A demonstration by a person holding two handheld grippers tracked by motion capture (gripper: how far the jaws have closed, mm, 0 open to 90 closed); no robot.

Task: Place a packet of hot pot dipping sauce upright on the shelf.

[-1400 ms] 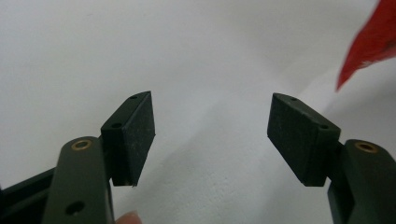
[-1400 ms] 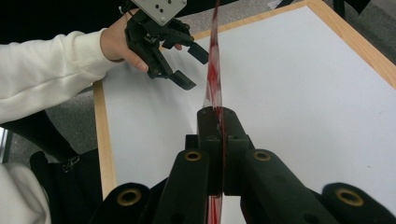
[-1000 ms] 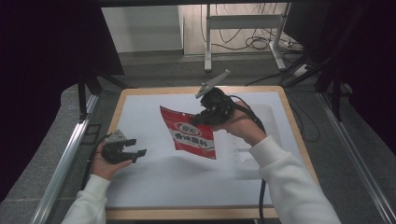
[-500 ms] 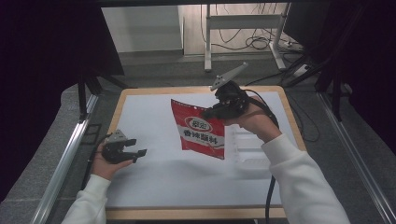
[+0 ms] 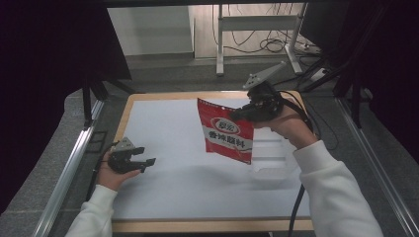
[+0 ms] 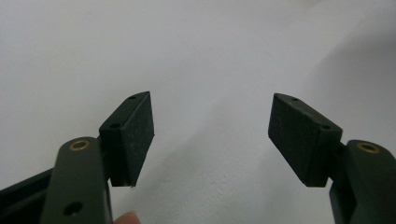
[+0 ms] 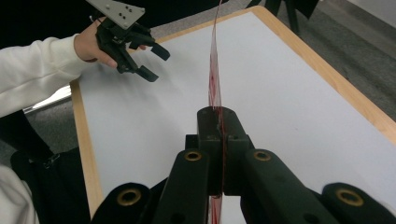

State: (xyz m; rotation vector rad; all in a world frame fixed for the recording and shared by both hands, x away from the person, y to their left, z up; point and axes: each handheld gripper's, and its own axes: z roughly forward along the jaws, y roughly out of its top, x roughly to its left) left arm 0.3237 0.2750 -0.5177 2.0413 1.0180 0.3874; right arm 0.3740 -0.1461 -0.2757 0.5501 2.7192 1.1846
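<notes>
We see the red snack bag (image 5: 227, 136) hanging in the air above the right half of the worktop (image 5: 168, 143), pinched at its upper right corner by the right gripper (image 5: 243, 112), whose fingers (image 7: 208, 140) are pressed together on the film. In the right gripper view the bag (image 7: 215, 79) shows edge-on as a thin red line, so its print cannot be read there; in the high view the white characters on its front are too small for us to make out. What the bag holds is hidden from us.

Just below and to the right of the bag, a clear plastic tray (image 5: 269, 165) lies on the worktop; its outline is faint against the white sheet and we cannot tell whether anything is in it.

Well to the left of the bag, the left gripper (image 5: 146, 162) rests low over the worktop with its fingers (image 6: 135, 135) spread and nothing between them.

The worktop is a white sheet with a pale wooden border. Beyond the bag lie a grey floor, a metal stand (image 5: 257, 29) and loose cables (image 5: 269, 45); dark curtains flank both sides.
</notes>
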